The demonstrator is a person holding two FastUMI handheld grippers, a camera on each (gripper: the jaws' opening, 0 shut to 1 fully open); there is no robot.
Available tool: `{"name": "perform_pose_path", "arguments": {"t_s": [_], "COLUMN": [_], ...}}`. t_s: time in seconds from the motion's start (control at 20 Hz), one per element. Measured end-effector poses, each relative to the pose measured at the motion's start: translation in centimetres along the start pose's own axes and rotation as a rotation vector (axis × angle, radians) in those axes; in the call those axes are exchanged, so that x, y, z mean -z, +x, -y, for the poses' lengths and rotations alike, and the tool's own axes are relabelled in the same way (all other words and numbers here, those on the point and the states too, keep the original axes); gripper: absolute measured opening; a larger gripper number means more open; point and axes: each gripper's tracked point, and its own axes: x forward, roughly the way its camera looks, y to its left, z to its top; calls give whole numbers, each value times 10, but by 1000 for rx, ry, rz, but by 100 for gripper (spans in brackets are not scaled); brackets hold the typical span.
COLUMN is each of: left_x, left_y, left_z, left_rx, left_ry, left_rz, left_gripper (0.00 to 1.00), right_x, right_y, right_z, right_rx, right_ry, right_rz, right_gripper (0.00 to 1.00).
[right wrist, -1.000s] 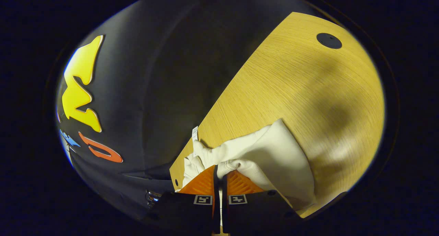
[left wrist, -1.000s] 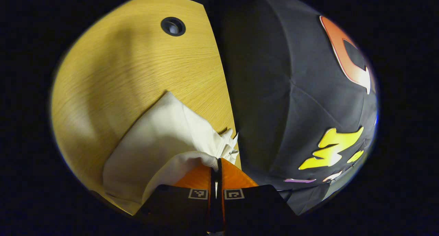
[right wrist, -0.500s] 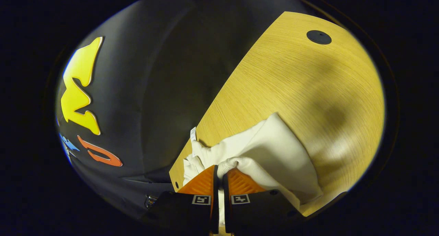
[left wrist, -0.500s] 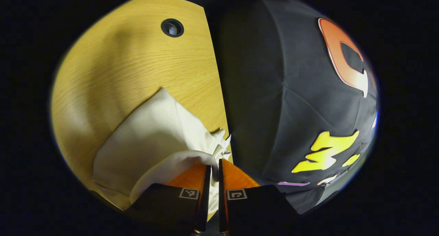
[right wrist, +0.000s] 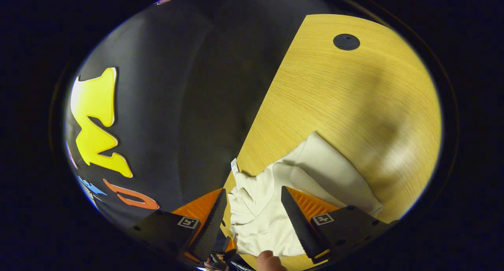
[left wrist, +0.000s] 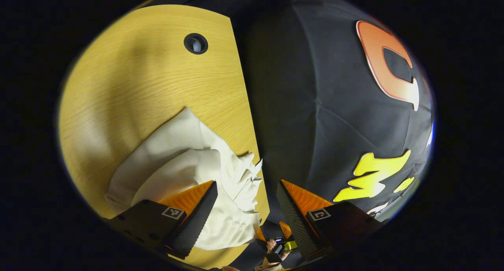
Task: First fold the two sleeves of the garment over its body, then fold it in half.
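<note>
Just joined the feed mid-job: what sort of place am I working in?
Likely a staged recording booth, not a home: a wooden table with a cable hole, black cloth wall close behind it, and one white garment at the table's edge.

garment (left wrist: pixel 185 160): soft matt cloth, creased | table (left wrist: pixel 149 78): smooth wood-grain, slight sheen

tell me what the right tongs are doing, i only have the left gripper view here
Observer: The right tongs are open, their fingers standing either side of the white garment without pinching it.
Operator: any tag on the cloth
Observer: Yes, a small white label sticks up at the table edge.
Operator: is that round hole in the table open on that side too
Observer: No, the right gripper view shows a closed dark cap in the wooden top.
</note>
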Motion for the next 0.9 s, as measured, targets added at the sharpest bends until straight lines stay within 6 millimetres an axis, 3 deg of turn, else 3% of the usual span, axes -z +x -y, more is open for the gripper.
{"name": "perform_pose_path", "arguments": {"t_s": [0.05,0.35,0.5,0.7,0.9], "left_x": [3,22,37,52,60], "left_y": [-4,-42,-88,-150,-206], "left_z": [3,28,61,91,121], "left_rx": [7,10,39,14,-2], "left_ry": [-2,31,151,404,631], "left_rz": [-2,13,59,144,280], "left_gripper": [98,98,98,98,98], "right_x": [2,24,42,63,88], "right_y": [-3,-58,-110,-180,-238], "right_z": [-2,-40,-71,-104,-136], "right_rx": [5,-21,-31,5,-7], "right_ry": [-11,-92,-255,-572,-779], "right_rz": [3,6,59,202,333], "right_gripper": [95,95,95,95,95]}}
